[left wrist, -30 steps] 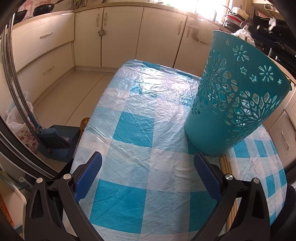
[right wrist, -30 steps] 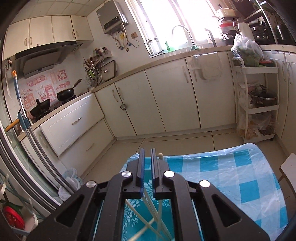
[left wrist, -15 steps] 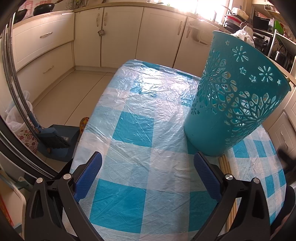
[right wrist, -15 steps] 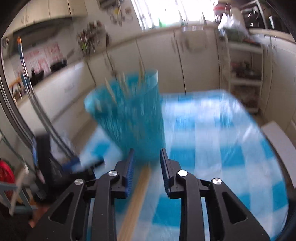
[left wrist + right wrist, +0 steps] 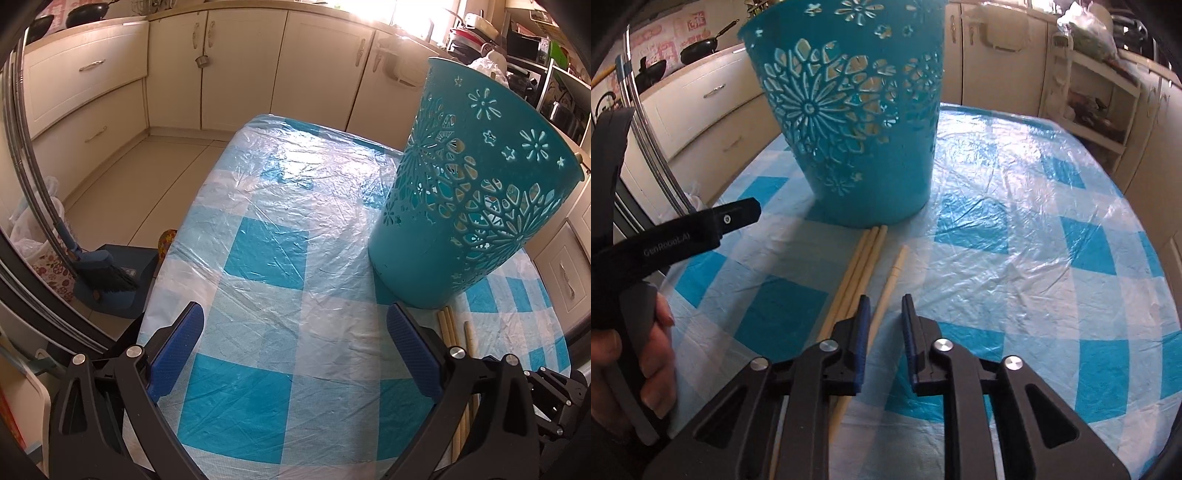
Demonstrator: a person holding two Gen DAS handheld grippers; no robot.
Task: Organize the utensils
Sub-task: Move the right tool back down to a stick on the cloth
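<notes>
Hand (image 5: pixel 635 354) only in right view

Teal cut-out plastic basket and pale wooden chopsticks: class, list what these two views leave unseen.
- Basket contents: both views, wall hides the inside.
- Chopsticks' near ends: right wrist view, right gripper, jaws closing, covers them.
- Chopstick count: left wrist view, left gripper finger blocks them.

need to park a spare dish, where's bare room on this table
Free: the checked cloth right of the teal basket, and the stretch left of it, ahead of the left gripper. Crowded: the chopsticks at the basket's base, under the closing right gripper.
</notes>
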